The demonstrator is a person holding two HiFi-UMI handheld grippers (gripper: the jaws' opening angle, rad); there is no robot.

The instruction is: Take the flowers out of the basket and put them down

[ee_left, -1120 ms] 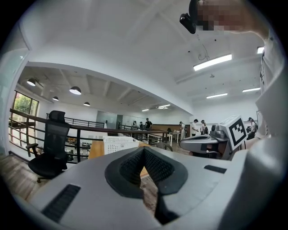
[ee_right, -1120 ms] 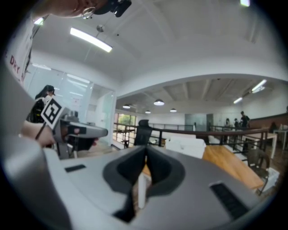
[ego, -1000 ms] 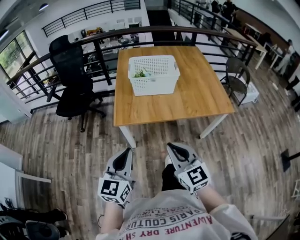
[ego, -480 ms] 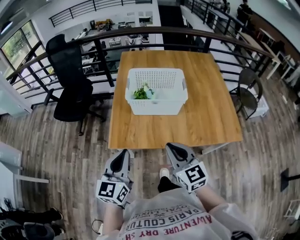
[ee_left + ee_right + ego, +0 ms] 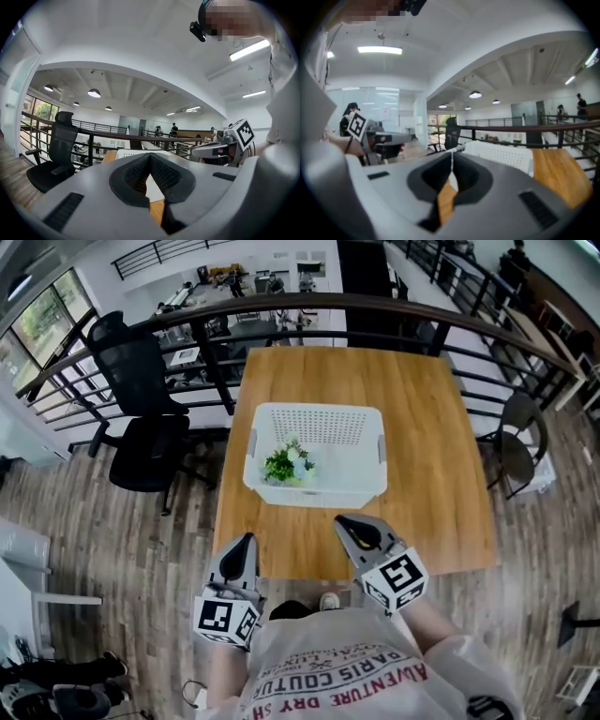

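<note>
Flowers [image 5: 286, 465] in basket [image 5: 349, 491]; hand-held grippers [image 5: 247, 540] [image 5: 343, 521] fwd

Perforated white plastic basket [image 5: 347, 493], smooth wooden table [image 5: 422, 409], wood-plank floor [image 5: 122, 540]

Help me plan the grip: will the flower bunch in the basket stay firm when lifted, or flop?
The flowers look like a small leafy bunch, so probably light and floppy at the tips. Their pale blossoms may crush under a hard squeeze. Lying loose in the basket, they should lift free.
</note>
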